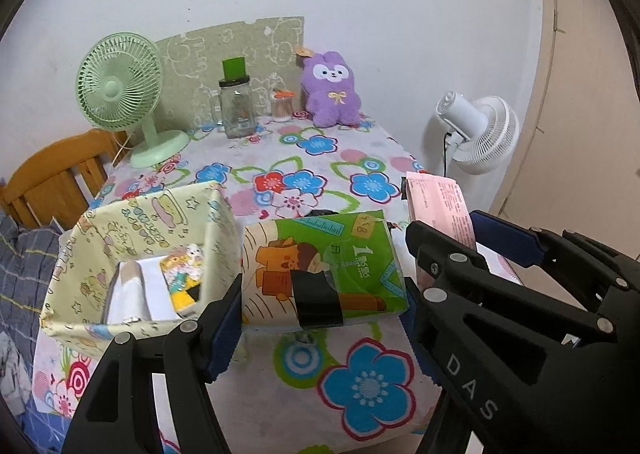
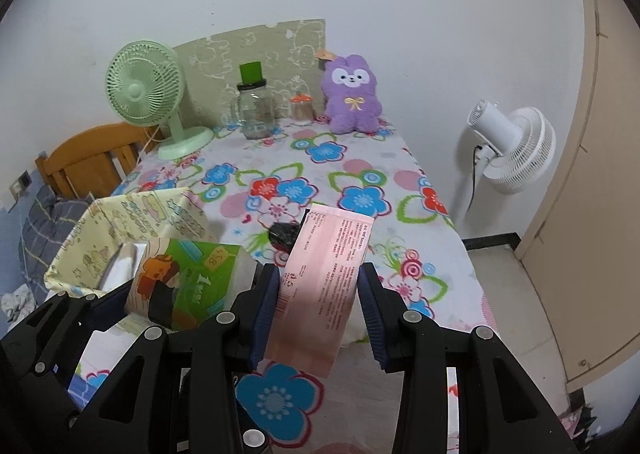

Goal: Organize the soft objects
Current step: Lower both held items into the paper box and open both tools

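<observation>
Table [image 2: 440,238] with flowered cloth fills both wrist views, seen from its near end.

Left gripper [image 1: 322,286]: fingers pinch a green tissue pack [image 1: 324,266] by its two short sides, blue pads pressed against the wrapper. A strip of black tape crosses the pack's near edge. Pack is lifted off the cloth; its shadow falls on the cloth underneath.

Right gripper [image 2: 318,294]: fingers pinch a pink tissue pack [image 2: 324,286], held lengthwise so its far end sticks out past the fingertips toward 12 o'clock. Pads touch both long edges. This pack also sits clear of the cloth.

Green pack lies at 9 o'clock of the pink one, the two near each other but apart.

Paper-covered box [image 1: 132,254], pale yellow with cartoon print, stands at 9 o'clock of the green pack, just beside it at the table's left edge. Open top; inside, a white packet and a small yellow printed pack are visible.

Small black object [image 2: 283,234] rests on the cloth beyond the pink pack; identity cannot be told.

Far end of the table, 12 o'clock: green desk fan [image 1: 124,93], glass jar [image 1: 237,105] with green lid, small orange-capped jar [image 1: 281,105], purple plush bunny [image 1: 332,89]. White floor fan [image 2: 508,145] stands on the floor at 2 o'clock.
</observation>
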